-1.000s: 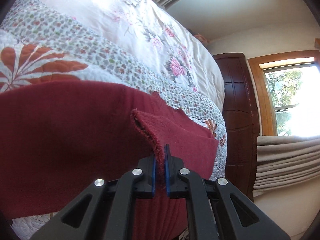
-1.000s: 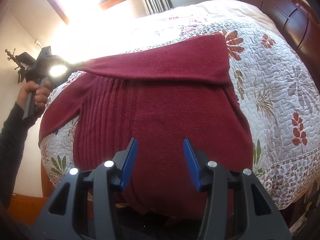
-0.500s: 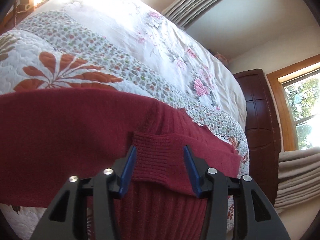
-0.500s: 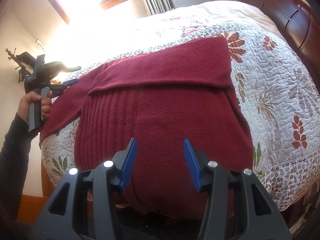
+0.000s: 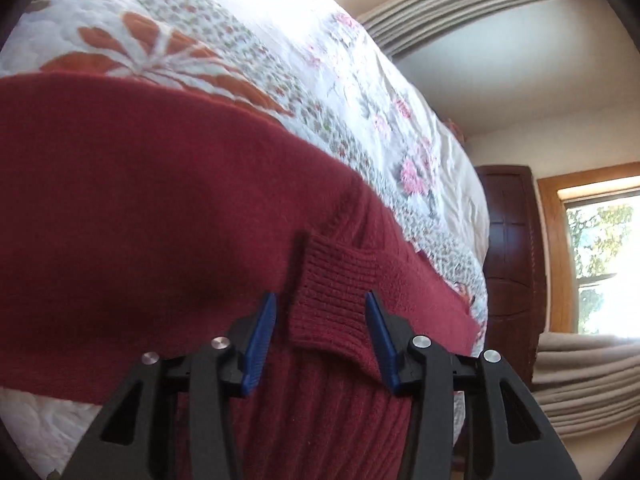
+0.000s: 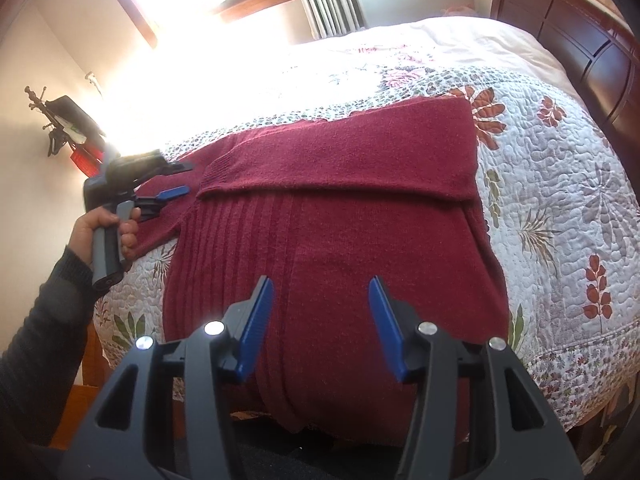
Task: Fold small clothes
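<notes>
Lying spread on the quilted bed (image 6: pixel 560 184), the red sweater (image 6: pixel 332 248) is seen with 1 sleeve (image 6: pixel 340 156) folded across its chest and its hem draped over the near edge of the bed. The sleeve-folding step is judged to be in hand. The left gripper (image 5: pixel 320 330) is held with fingers wide apart around the ribbed cuff (image 5: pixel 334 300), gripping nothing. The right gripper (image 6: pixel 322 328) is likewise spread and empty above the lower body. Next, the left sleeve (image 6: pixel 156 236) at the left edge would probably need to be pinched and carried across.
</notes>
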